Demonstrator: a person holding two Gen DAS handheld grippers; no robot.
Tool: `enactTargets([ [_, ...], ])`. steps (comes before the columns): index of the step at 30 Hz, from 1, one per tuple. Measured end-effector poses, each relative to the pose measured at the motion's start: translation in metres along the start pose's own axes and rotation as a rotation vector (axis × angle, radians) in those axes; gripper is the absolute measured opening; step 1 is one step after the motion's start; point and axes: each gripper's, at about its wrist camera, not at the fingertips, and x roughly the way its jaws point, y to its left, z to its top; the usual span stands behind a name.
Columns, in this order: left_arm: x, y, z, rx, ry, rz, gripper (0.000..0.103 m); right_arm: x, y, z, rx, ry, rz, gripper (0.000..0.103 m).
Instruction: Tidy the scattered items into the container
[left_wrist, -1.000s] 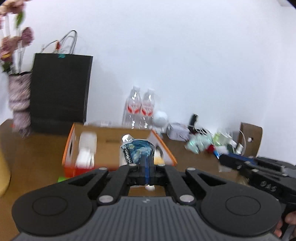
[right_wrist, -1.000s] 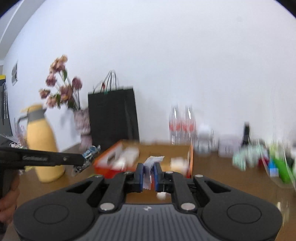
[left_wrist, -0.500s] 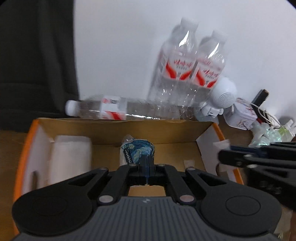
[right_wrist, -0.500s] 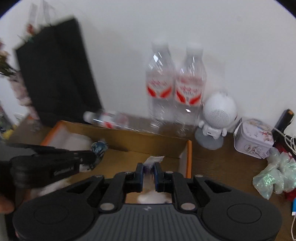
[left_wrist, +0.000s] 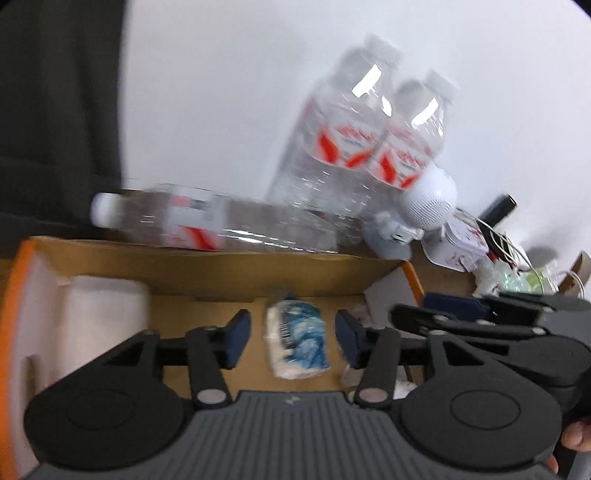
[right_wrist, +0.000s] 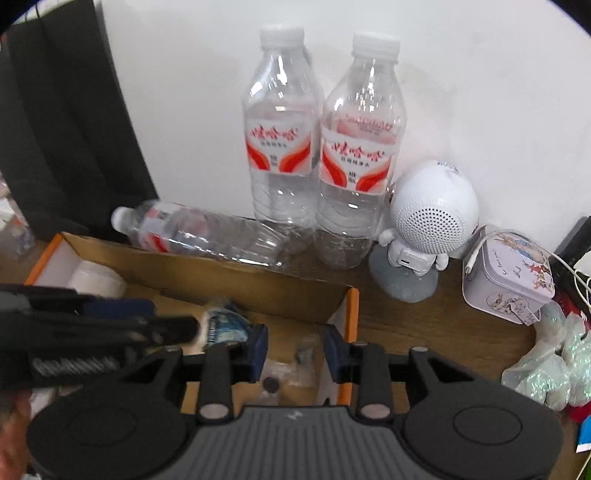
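An open cardboard box with orange edges (left_wrist: 236, 266) (right_wrist: 207, 269) holds the tidied items. My left gripper (left_wrist: 291, 338) is open above the box floor; a blue-and-white tissue pack (left_wrist: 297, 339) lies loose between its fingers, also seen in the right wrist view (right_wrist: 225, 325). My right gripper (right_wrist: 295, 350) is open over the box's right end, above a small clear packet (right_wrist: 295, 365) lying on the floor. A white roll (left_wrist: 107, 314) sits at the box's left end.
Two upright water bottles (right_wrist: 280, 147) (right_wrist: 358, 155) stand behind the box, a third bottle (right_wrist: 199, 232) lies along its back wall. A white round speaker (right_wrist: 428, 221), a printed tin (right_wrist: 509, 273) and crumpled wrappers (right_wrist: 546, 365) are to the right. A black bag (right_wrist: 62, 129) stands left.
Both grippers moved over the box and opened. The left let go of the tissue pack, the right let go of its small packet; both now lie in the box.
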Motion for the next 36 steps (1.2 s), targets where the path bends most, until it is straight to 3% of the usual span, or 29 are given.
enactTargets([
  [1,-0.01,0.002,0.0,-0.007,0.009,0.035,0.079,-0.006,0.001,0.0,0.007,0.005,0.007,0.035],
  [3,-0.026,0.004,-0.003,-0.007,0.031,0.116,0.087,-0.018,0.005,-0.001,0.038,0.031,0.04,0.047],
  [5,-0.042,0.006,-0.009,-0.009,0.067,0.196,0.097,-0.027,0.008,-0.006,0.067,0.071,0.099,0.068],
  [6,-0.05,0.007,-0.015,-0.01,0.084,0.228,0.101,-0.031,0.011,-0.009,0.075,0.094,0.124,0.068],
  [11,-0.081,0.01,-0.045,-0.013,0.164,0.251,0.102,-0.059,0.019,-0.032,0.157,0.152,0.174,0.071],
  [16,-0.139,-0.006,-0.072,0.003,0.075,0.274,0.103,-0.098,0.029,-0.058,0.235,0.166,0.189,0.078],
  [20,-0.185,-0.028,-0.106,0.076,-0.063,0.292,0.103,-0.143,0.046,-0.08,0.219,0.075,0.158,0.079],
  [24,-0.229,-0.038,-0.17,0.11,-0.281,0.273,0.103,-0.196,0.064,-0.129,0.18,-0.15,0.117,0.085],
  [27,-0.246,-0.029,-0.251,0.111,-0.484,0.262,0.103,-0.221,0.068,-0.187,0.159,-0.336,0.132,0.091],
  [29,-0.245,-0.021,-0.305,0.11,-0.555,0.271,0.103,-0.227,0.073,-0.237,0.153,-0.433,0.107,0.095],
  [31,-0.238,-0.012,-0.355,0.138,-0.554,0.265,0.103,-0.226,0.082,-0.29,0.13,-0.486,0.068,0.098],
  [33,-0.229,-0.004,-0.395,0.149,-0.534,0.309,0.103,-0.217,0.089,-0.34,0.111,-0.496,0.055,0.099],
  [36,-0.22,0.001,-0.433,0.187,-0.478,0.383,0.103,-0.199,0.095,-0.388,0.139,-0.422,0.06,0.099],
])
